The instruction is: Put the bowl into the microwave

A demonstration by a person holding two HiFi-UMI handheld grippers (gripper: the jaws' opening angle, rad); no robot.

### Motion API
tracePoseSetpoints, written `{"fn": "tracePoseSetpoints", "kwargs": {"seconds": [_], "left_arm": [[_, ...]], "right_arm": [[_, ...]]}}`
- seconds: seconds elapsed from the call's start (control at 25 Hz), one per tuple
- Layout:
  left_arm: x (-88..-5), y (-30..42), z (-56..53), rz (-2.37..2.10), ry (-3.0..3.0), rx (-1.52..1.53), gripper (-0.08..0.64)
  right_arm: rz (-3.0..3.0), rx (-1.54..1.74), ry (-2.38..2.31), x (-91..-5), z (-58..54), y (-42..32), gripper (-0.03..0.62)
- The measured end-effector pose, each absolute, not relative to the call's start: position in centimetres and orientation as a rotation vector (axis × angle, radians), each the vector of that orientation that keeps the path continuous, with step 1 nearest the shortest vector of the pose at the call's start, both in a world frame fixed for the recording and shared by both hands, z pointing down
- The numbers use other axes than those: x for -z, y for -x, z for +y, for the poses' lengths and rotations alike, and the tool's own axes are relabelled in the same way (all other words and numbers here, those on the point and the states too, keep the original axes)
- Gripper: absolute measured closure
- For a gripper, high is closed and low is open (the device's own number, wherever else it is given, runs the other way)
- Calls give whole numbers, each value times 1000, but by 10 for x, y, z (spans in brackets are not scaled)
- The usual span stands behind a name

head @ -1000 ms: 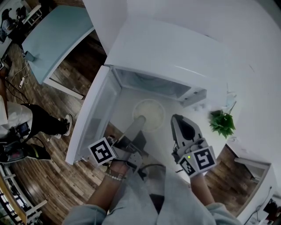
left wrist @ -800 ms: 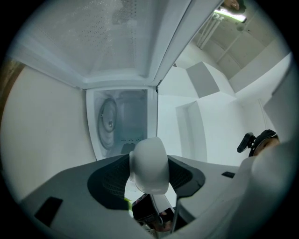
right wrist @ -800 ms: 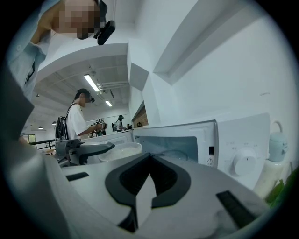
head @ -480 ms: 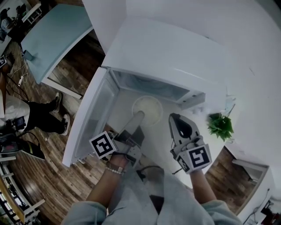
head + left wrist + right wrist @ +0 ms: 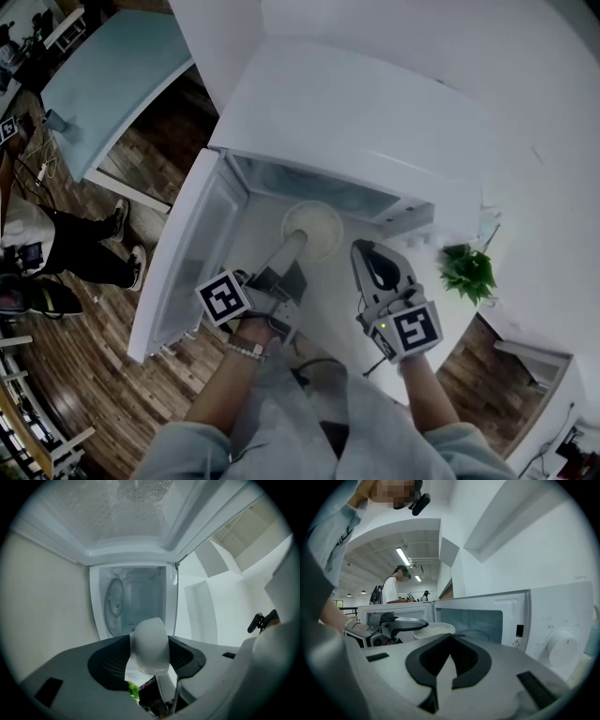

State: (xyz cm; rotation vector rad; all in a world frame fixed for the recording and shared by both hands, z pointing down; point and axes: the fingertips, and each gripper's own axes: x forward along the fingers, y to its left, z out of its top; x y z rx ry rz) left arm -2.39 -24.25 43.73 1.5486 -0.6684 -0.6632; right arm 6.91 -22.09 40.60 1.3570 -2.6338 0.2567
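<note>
The white bowl [image 5: 312, 228] hangs just in front of the open white microwave [image 5: 356, 122]. My left gripper [image 5: 296, 242] is shut on its near rim. In the left gripper view the bowl's rim [image 5: 149, 644] sits pinched between the dark pads, and the cavity with its glass turntable [image 5: 115, 604] lies straight ahead. My right gripper [image 5: 362, 251] hovers to the right of the bowl, shut and empty. Its view looks past its closed jaws at the bowl [image 5: 433, 630], the left gripper [image 5: 401, 623] and the cavity opening [image 5: 473, 620].
The microwave door [image 5: 183, 258] swings out wide to the left. The control knob [image 5: 562, 648] is on the right of the front panel. A small green plant [image 5: 469, 272] stands on the counter to the right. A person [image 5: 396, 585] stands in the background.
The left gripper has carried the bowl a little closer to the microwave opening. The right gripper has drifted slightly left with it. A person's legs on the floor at left have shifted.
</note>
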Motion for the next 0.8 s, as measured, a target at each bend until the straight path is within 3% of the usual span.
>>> {"fn": "tracePoseSetpoints", "kwargs": {"seconds": [0.2, 0.52, 0.56, 0.8], "left_arm": [[-448, 18, -250, -673, -1545, 642, 331], [-460, 15, -262, -694, -1531, 645, 331], [-460, 15, -263, -693, -1528, 654, 331], [-463, 9, -268, -689, -1523, 671, 331]], "right_arm": [[-2609, -266, -1357, -418, -224, -70, 578], [-2587, -322, -1286, -438, -228, -57, 448], [-2588, -335, -1279, -440, -228, -56, 387], [-2590, -368, -1224, -454, -226, -46, 310]]}}
